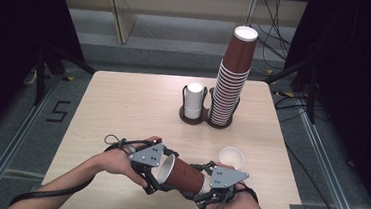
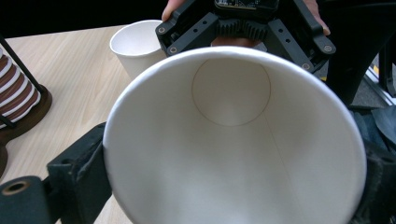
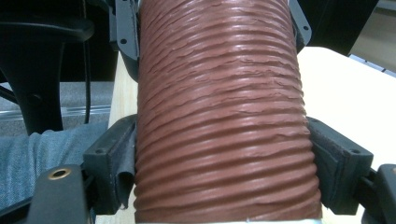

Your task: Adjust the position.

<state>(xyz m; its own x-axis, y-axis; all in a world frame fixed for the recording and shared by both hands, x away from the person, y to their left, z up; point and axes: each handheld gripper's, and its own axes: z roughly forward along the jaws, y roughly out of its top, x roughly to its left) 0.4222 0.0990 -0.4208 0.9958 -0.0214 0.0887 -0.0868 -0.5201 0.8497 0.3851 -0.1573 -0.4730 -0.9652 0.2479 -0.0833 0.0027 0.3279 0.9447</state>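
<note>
While both hands are meeting low over the desk's (image 1: pixel 123 104) near edge, one brown ribbed cup (image 1: pixel 187 177) is lying level between them: the right tool (image 1: pixel 205 194) is clamping its base end, the left tool (image 1: pixel 160 182) is straddling its rim, pads touching. One white cup (image 1: pixel 232 158) is standing just beyond. Two holders are sitting well apart at the far side, the middle staying bare.

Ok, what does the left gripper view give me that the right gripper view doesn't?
Left gripper view: the white inside and round bottom of the held brown cup, the right gripper at its far end, a loose white cup standing behind, and the edge of the cup stack. Right gripper view: the cup's ribbed brown wall with that gripper's fingers pressed on both sides, plus blue-grey cloth. Shared: the same cup and the wooden table.
</note>
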